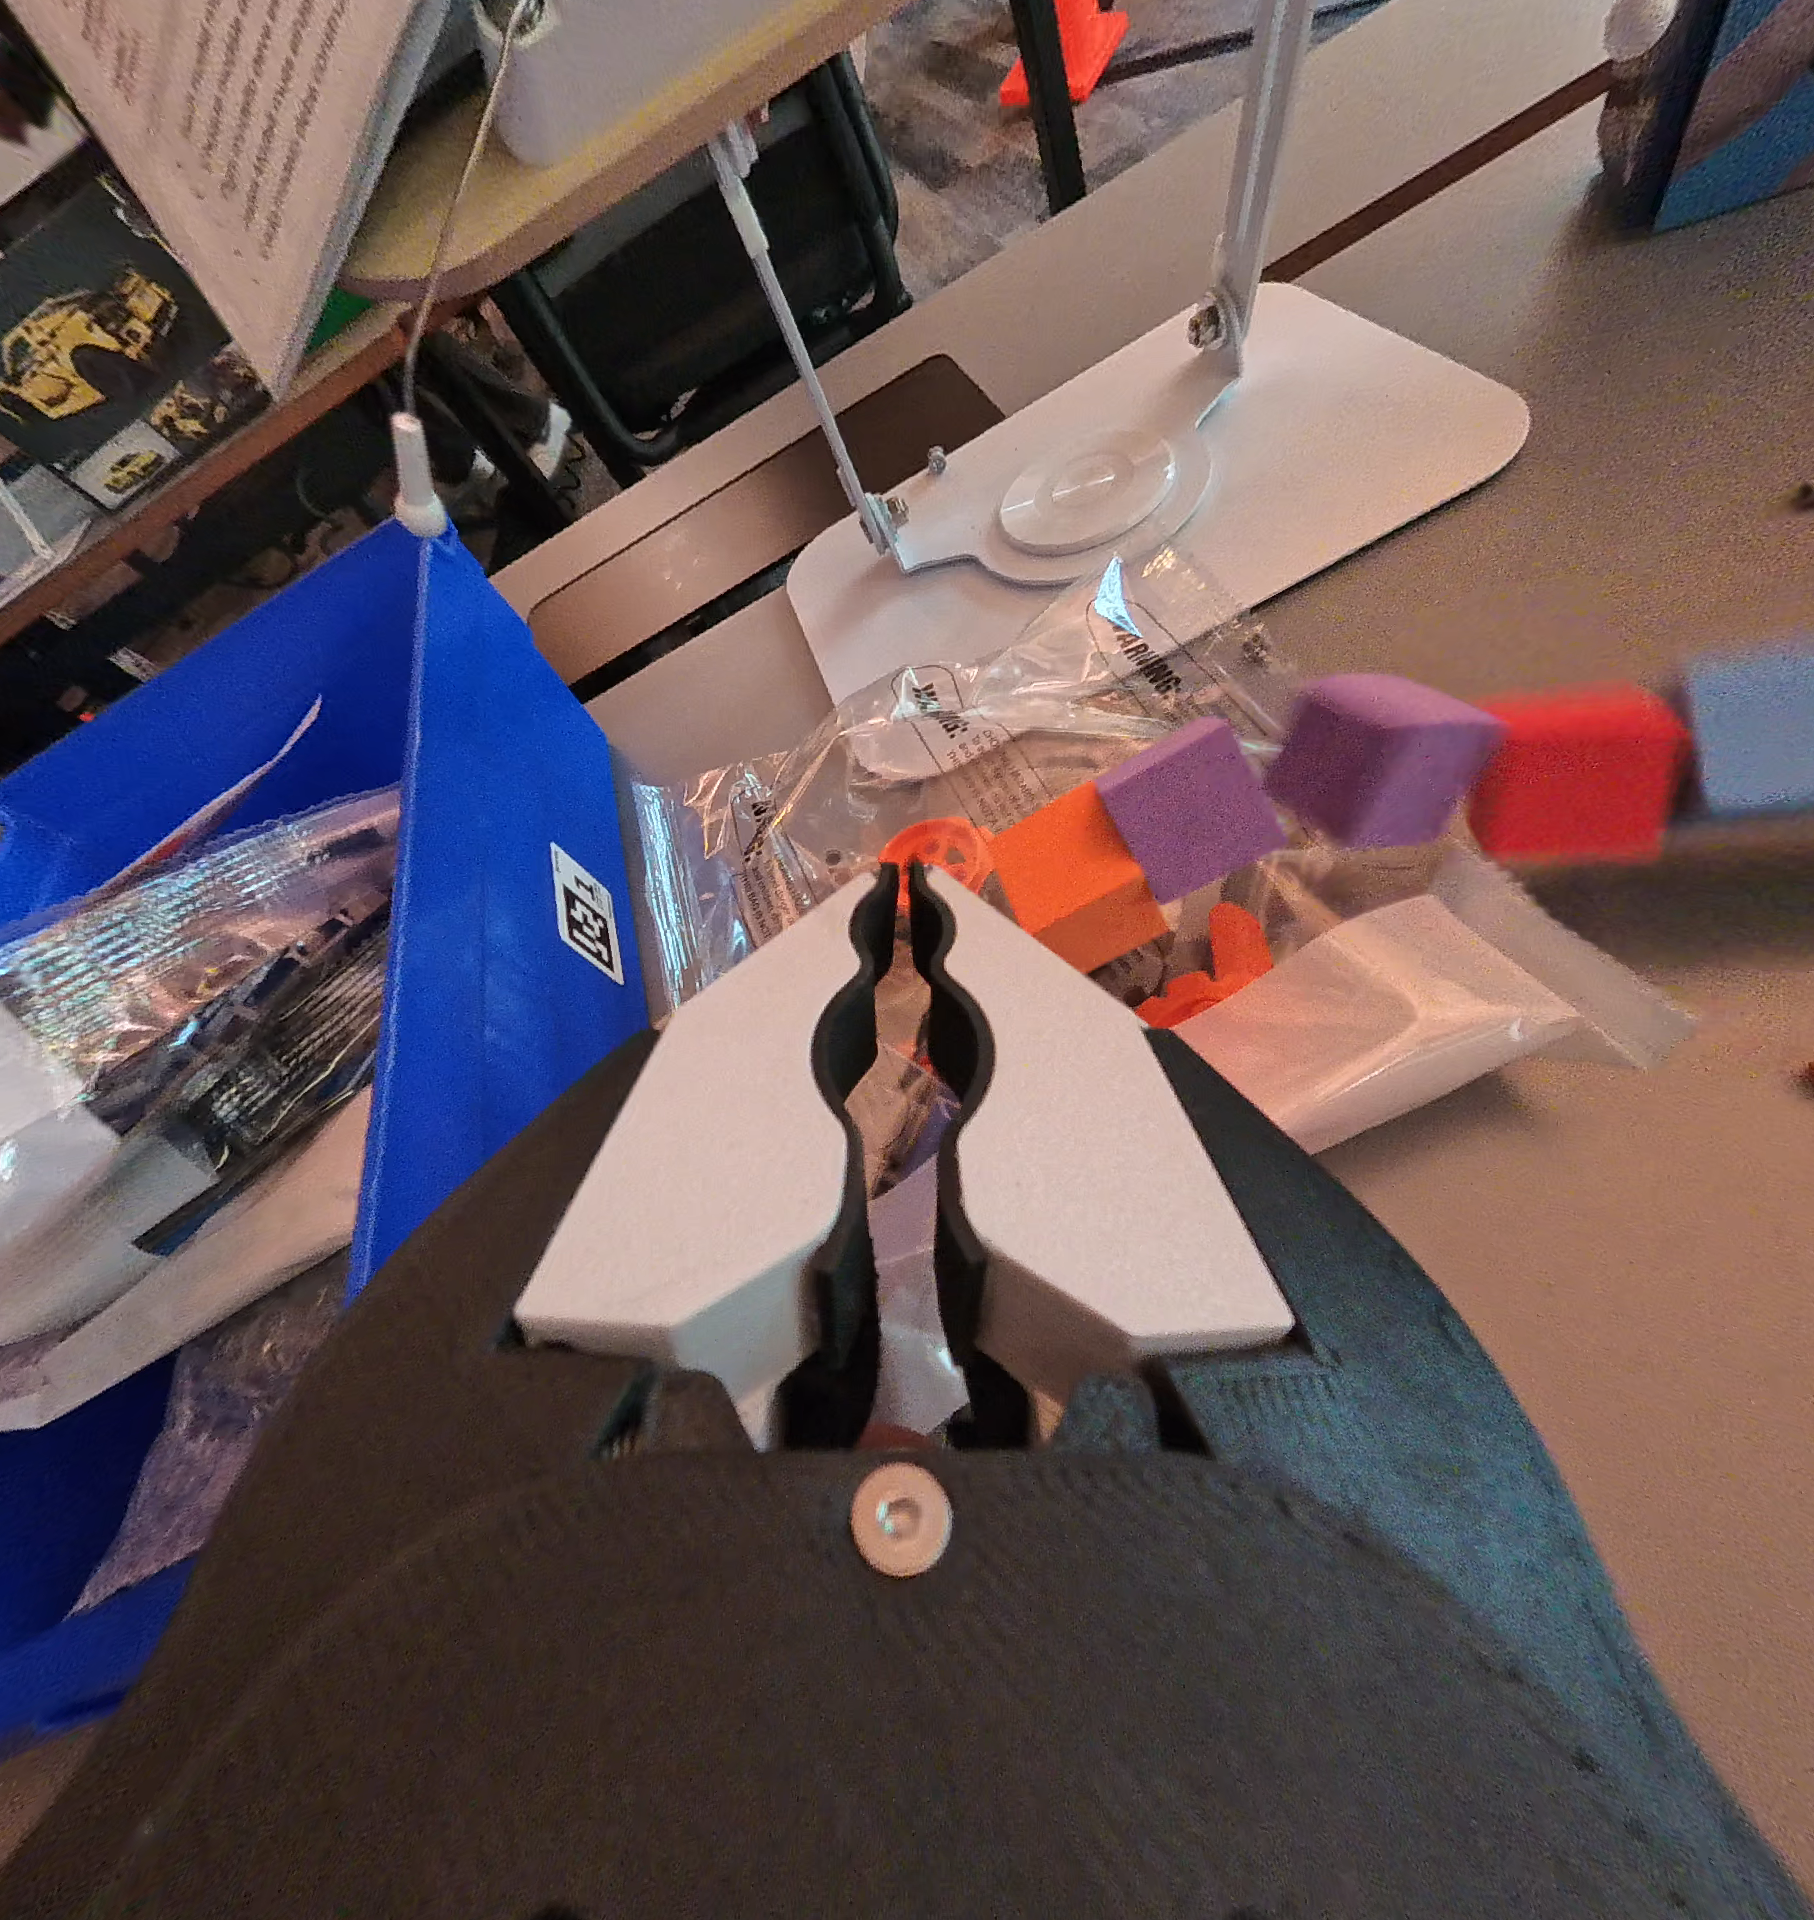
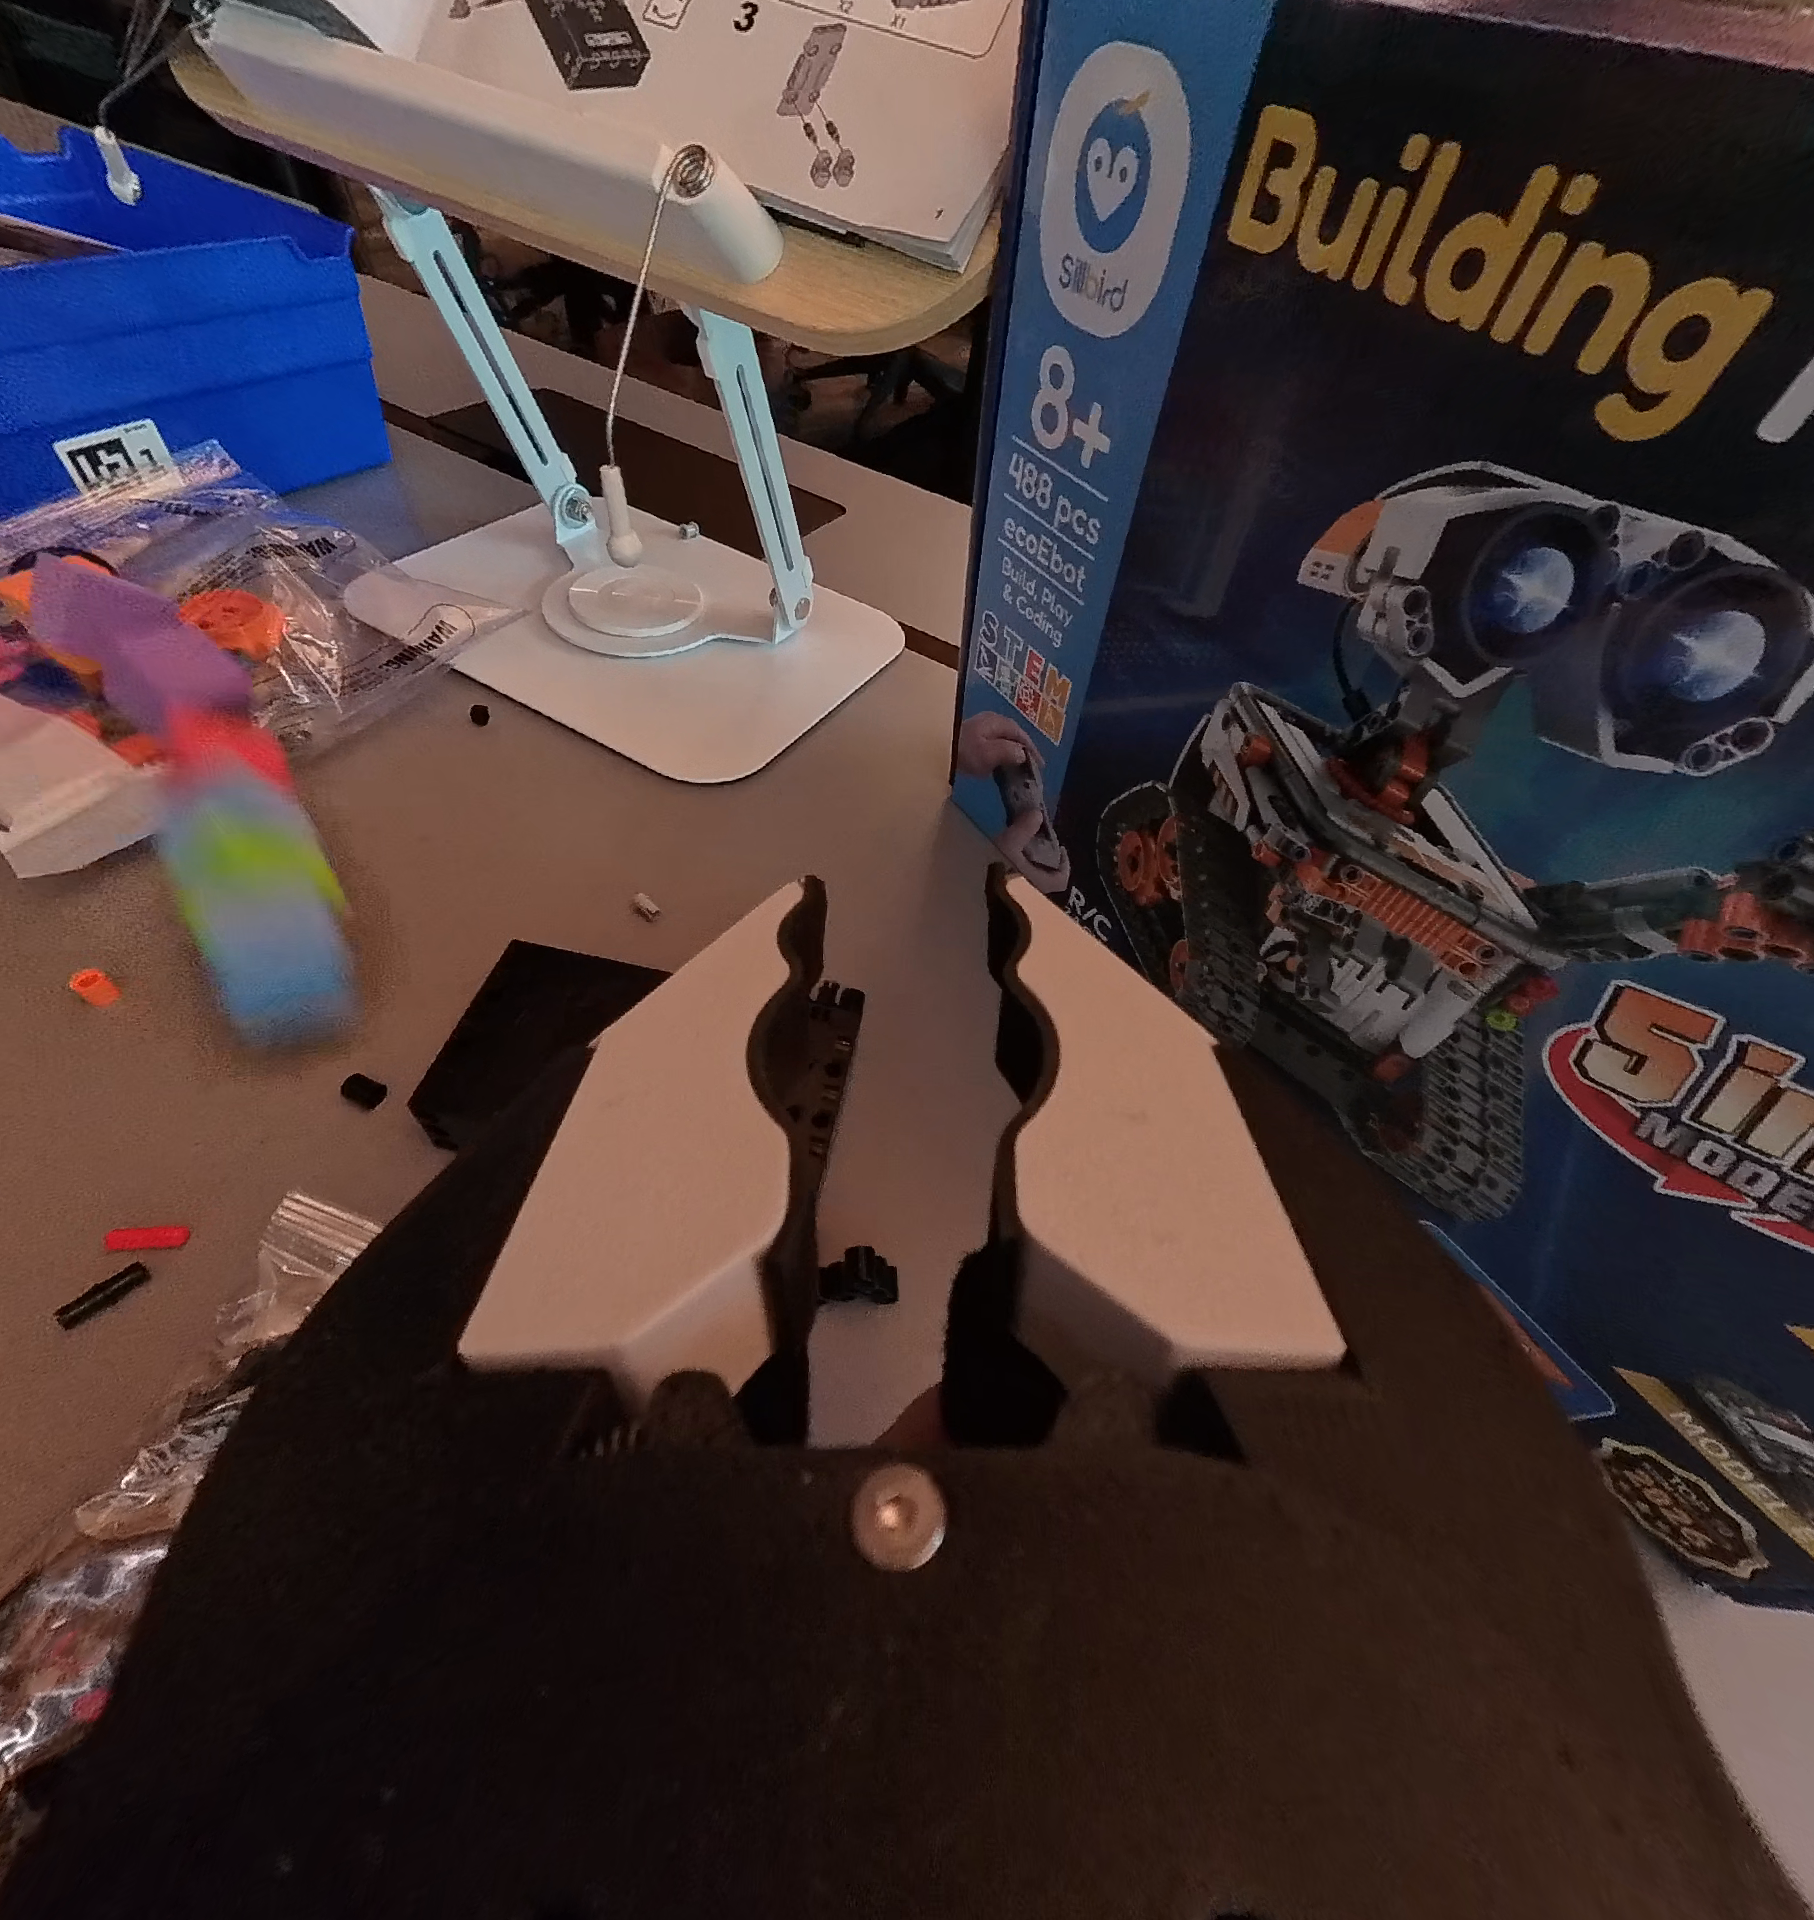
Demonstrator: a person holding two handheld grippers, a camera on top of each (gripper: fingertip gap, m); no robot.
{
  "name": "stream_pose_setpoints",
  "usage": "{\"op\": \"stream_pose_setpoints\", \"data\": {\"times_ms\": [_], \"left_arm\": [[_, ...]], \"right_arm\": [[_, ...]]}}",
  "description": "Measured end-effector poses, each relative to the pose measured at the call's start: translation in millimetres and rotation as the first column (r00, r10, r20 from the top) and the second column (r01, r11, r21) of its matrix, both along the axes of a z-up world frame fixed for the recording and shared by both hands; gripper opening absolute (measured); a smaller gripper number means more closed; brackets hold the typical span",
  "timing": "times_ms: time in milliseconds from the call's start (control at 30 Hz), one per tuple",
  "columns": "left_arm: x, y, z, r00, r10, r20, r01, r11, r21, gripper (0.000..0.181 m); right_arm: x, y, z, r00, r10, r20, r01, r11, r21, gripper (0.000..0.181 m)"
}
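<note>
In the left wrist view the left tool [image 1: 905, 883] is nearly closed, pinching crinkled clear plastic bags [image 1: 986, 748] of orange parts beside a blue bin [image 1: 487, 790]; the film looks light, slippery, limp. In the right wrist view the right tool [image 2: 905, 894] gapes wide over the tabletop [image 2: 570, 831], above a small black piece [image 2: 859, 1276], near a toy box [image 2: 1505, 727]

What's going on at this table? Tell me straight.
A person works two grippers. The left gripper has its fingers nearly closed at a crumpled clear plastic bag of orange parts, beside a blue plastic bin; whether it pinches the bag is unclear. The right gripper hovers open over small black plastic pieces on the grey table, next to a blue cardboard toy box.
</note>
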State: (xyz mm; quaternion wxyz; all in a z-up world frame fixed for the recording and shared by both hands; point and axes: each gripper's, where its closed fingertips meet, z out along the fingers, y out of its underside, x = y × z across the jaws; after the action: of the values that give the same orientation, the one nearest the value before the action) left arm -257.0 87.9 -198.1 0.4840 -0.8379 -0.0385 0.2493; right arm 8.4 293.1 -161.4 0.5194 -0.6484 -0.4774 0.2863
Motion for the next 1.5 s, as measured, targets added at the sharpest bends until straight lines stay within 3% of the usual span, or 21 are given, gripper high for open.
{"op": "stream_pose_setpoints", "data": {"times_ms": [333,500,700,833,900,1000,1167,1300,1500], "left_arm": [[2,-5,16,0.998,-0.007,-0.056,0.010,0.999,0.046,0.007],[12,-5,25,0.996,-0.080,-0.048,0.083,0.995,0.059,0.022],[28,10,7,0.971,-0.235,-0.039,0.229,0.967,-0.112,0.037],[45,17,-16,0.938,-0.347,0.001,0.336,0.907,-0.253,0.061],[49,24,-18,0.921,-0.381,-0.085,0.340,0.889,-0.307,0.057],[46,36,-16,0.916,-0.365,-0.168,0.299,0.898,-0.322,0.031],[44,36,2,0.925,-0.341,-0.170,0.301,0.927,-0.221,0.031],[36,28,27,0.959,-0.283,-0.011,0.283,0.958,-0.036,0.031],[30,23,12,0.901,-0.254,0.351,0.243,0.967,0.078,0.030]], "right_arm": [[7,7,3,0.999,-0.023,-0.032,0.021,0.999,-0.043,0.032],[2,0,-2,1.000,0.010,0.000,-0.010,1.000,-0.027,0.033],[-6,-10,-6,0.998,0.060,0.023,-0.060,0.998,0.001,0.035],[-17,-20,-13,0.993,0.107,0.058,-0.109,0.994,0.033,0.036],[-21,-22,-20,0.989,0.111,0.100,-0.117,0.992,0.052,0.036],[-25,-25,-25,0.984,0.119,0.129,-0.128,0.990,0.066,0.036],[-23,-23,-25,0.985,0.111,0.128,-0.120,0.991,0.065,0.035],[-23,-22,-24,0.986,0.109,0.128,-0.117,0.991,0.062,0.035],[-23,-23,-24,0.985,0.111,0.130,-0.120,0.991,0.065,0.035]]}}
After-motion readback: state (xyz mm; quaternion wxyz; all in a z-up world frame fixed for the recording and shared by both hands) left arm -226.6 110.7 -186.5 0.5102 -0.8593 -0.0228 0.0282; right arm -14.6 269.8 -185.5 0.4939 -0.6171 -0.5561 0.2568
